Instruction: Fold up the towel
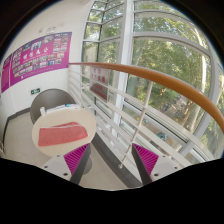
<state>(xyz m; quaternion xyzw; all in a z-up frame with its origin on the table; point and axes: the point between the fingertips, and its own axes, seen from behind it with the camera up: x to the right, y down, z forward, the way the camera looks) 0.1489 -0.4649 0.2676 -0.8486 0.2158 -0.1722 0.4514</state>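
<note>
A red towel lies flat on a small round white table, to the left of and just beyond my left finger. My gripper is held above the floor to the right of the table, apart from the towel. Its two fingers with magenta pads stand wide apart and hold nothing; only the grey floor shows between them.
A dark chair stands behind the table. A railing with an orange handrail and white bars runs along the right, before large windows. A wall with pink posters is at the left.
</note>
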